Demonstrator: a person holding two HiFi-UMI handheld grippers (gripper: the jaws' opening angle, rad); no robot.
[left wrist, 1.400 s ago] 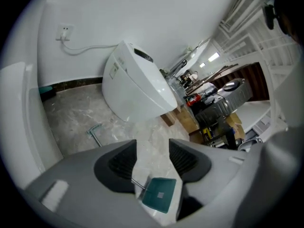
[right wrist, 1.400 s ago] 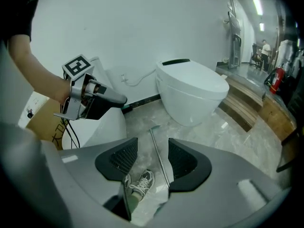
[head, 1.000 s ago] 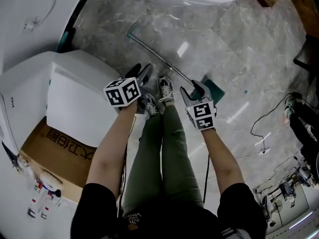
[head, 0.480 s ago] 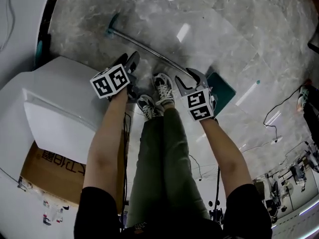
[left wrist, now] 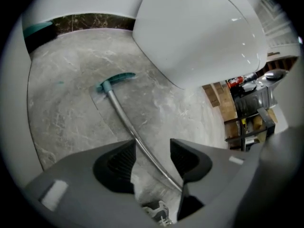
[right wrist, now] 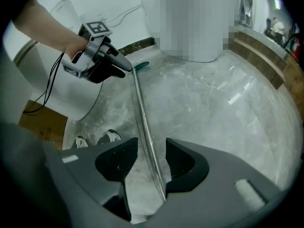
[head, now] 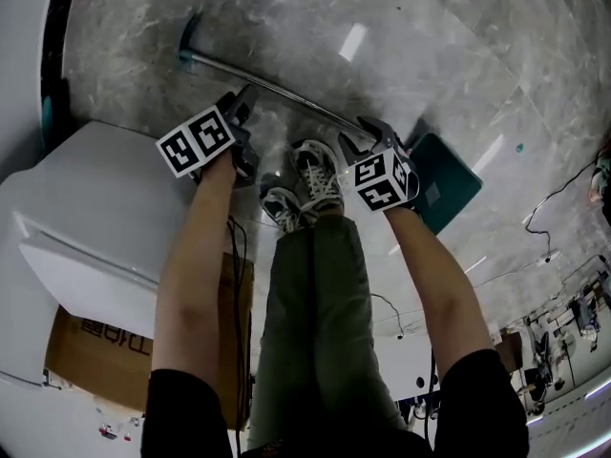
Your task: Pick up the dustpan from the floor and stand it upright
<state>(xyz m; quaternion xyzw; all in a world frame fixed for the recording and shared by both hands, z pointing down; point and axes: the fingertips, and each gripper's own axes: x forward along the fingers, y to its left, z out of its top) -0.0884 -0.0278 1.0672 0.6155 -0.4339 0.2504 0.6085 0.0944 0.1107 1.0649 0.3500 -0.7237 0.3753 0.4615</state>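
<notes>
The dustpan lies flat on the grey marble floor. Its long metal handle (head: 286, 98) runs from a teal grip (head: 187, 48) at the upper left to the teal pan (head: 447, 191) at the right. My left gripper (head: 236, 113) hangs over the handle near the grip end, open, with the rod (left wrist: 124, 122) passing between its jaws. My right gripper (head: 366, 134) is open near the pan end, and the handle (right wrist: 144, 122) runs between its fingers too. In the right gripper view, the left gripper (right wrist: 127, 68) shows close to the teal grip (right wrist: 140, 66). The left gripper (left wrist: 152, 152) and right gripper (right wrist: 151, 154) both straddle the rod without clamping it.
The person's two shoes (head: 307, 177) stand just behind the handle, between the grippers. A large white rounded unit (head: 86, 227) and a cardboard box (head: 95, 351) sit at the left. Another white body (left wrist: 204, 32) stands beyond the grip. Cables (head: 563, 198) trail at the right.
Both grippers have moved forward and down to the handle, and now straddle it. The head view has tipped, so the dustpan sits higher and wider in frame.
</notes>
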